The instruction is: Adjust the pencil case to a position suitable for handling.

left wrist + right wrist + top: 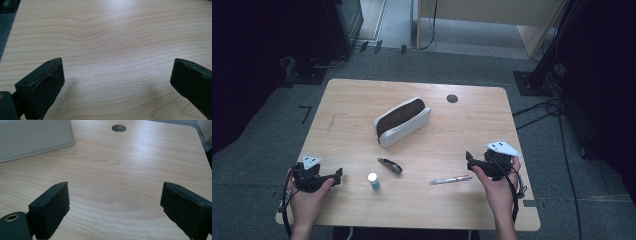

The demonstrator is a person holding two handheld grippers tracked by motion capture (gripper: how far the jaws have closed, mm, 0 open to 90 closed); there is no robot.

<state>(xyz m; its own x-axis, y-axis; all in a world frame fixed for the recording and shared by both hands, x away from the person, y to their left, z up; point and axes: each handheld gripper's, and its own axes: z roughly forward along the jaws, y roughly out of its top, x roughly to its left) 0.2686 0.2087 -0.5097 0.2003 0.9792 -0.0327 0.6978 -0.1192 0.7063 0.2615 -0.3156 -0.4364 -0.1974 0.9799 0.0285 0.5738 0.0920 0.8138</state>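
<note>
A white pencil case (402, 121) with a dark brown top lies slantwise in the middle of the wooden table (352, 100). Nearer the front edge lie a small dark object (390, 165), a short tube with a white cap (373, 181) and a pale pen (451, 179). My left gripper (338, 175) sits at the front left, held in a hand. It is open (117, 75) over bare wood. My right gripper (469, 159) is at the front right, just right of the pen. It is open too (115, 197), and the case's white side (32, 137) lies ahead on its left.
A round cable hole (452, 98) (118, 128) sits near the table's far edge. Grey carpet surrounds the table, with cables (542, 112) and a dark stand base (532, 82) at the right and dark equipment (312, 70) at the far left.
</note>
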